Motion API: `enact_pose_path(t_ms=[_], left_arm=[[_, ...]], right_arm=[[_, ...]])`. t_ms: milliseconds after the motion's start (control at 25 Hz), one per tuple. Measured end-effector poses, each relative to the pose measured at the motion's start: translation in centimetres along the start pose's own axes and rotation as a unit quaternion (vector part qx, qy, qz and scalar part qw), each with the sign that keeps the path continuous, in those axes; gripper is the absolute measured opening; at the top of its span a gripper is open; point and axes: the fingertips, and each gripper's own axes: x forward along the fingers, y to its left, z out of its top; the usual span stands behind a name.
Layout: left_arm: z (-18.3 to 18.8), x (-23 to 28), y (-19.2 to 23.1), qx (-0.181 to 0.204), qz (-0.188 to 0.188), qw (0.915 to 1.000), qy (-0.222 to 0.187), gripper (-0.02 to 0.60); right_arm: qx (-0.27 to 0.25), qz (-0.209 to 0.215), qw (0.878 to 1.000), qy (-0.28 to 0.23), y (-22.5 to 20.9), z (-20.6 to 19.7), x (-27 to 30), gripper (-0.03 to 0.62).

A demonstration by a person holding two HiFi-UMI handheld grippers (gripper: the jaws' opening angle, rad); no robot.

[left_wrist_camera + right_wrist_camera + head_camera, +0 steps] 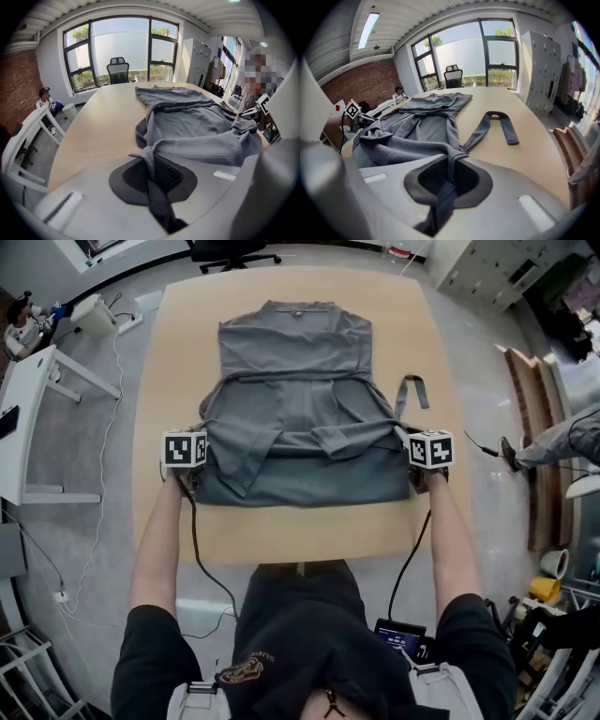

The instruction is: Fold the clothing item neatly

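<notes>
The soft, limp garment [295,399] lies on the surface [281,531] by its near edge, its near corners, likely the best holds, clamped in the fingers [169,174] of the left gripper [152,164] and right gripper [449,173].

Marker cubes [185,449] are sitting right over the left gripper [151,174] and right gripper [448,178] in the head view, hiding their jaws. In both gripper views the garment's [295,418] pinched corners are running down between the closed jaws and dropping out of sight. The strap's [412,390] inner end is slipping under the cloth. The far edge is cutting off a chair [230,251], the right edge someone's leg [562,442]. A far-off seated person [44,99] is showing too small to make out.
</notes>
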Motion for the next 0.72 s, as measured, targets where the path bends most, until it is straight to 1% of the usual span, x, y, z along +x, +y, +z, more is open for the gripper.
enact_pose_path(t_ms=[40, 80, 120, 160, 200, 280, 320, 480, 520, 600, 720], left_arm=[[0.0, 0.1, 0.0, -0.008, -0.001, 1.0, -0.001, 0.023], [0.0, -0.1, 0.0, -0.013, -0.003, 0.9999, -0.004, 0.028], [0.1, -0.3, -0.1, -0.017, -0.007, 0.9998, -0.007, 0.047], [0.2, -0.6, -0.1, -0.022, -0.011, 0.9996, -0.011, 0.096], [0.2, -1.0, -0.2, -0.027, -0.014, 0.9994, -0.017, 0.159], [0.2, -1.8, -0.2, -0.039, -0.008, 0.9988, -0.03, 0.231], [0.1, -2.3, -0.1, -0.042, -0.001, 0.9984, -0.037, 0.25], [-1.6, -4.3, -0.5, -0.052, 0.009, 0.9976, -0.045, 0.258], [-2.2, -4.7, -0.5, -0.057, 0.008, 0.9972, -0.047, 0.258], [-3.2, -5.8, -0.6, -0.067, 0.003, 0.9963, -0.054, 0.258], [-4.8, -7.4, -0.6, -0.065, -0.006, 0.9959, -0.062, 0.258]], right_arm=[[-0.005, 0.0, 1.0, -0.002, -0.2, 0.1, 0.2, 0.03], [-0.013, 0.002, 1.0, -0.006, -0.3, 0.3, 0.4, 0.081], [-0.021, 0.009, 1.0, -0.009, -0.2, 0.4, 0.5, 0.114], [-0.027, 0.019, 0.999, -0.011, 0.0, 0.4, 0.7, 0.146], [-0.031, 0.03, 0.999, -0.012, 0.3, 0.4, 0.7, 0.161], [-0.033, 0.051, 0.998, -0.014, 0.6, 0.2, 0.5, 0.184], [-0.032, 0.061, 0.998, -0.013, 0.8, 0.1, 0.3, 0.192], [-0.022, 0.114, 0.993, 0.003, 2.2, -1.5, -1.5, 0.196], [-0.02, 0.117, 0.993, 0.005, 2.3, -1.9, -2.1, 0.196], [-0.025, 0.096, 0.995, -0.001, 1.7, -2.5, -3.6, 0.196], [-0.021, 0.068, 0.997, -0.017, 1.7, -3.5, -5.4, 0.196]])
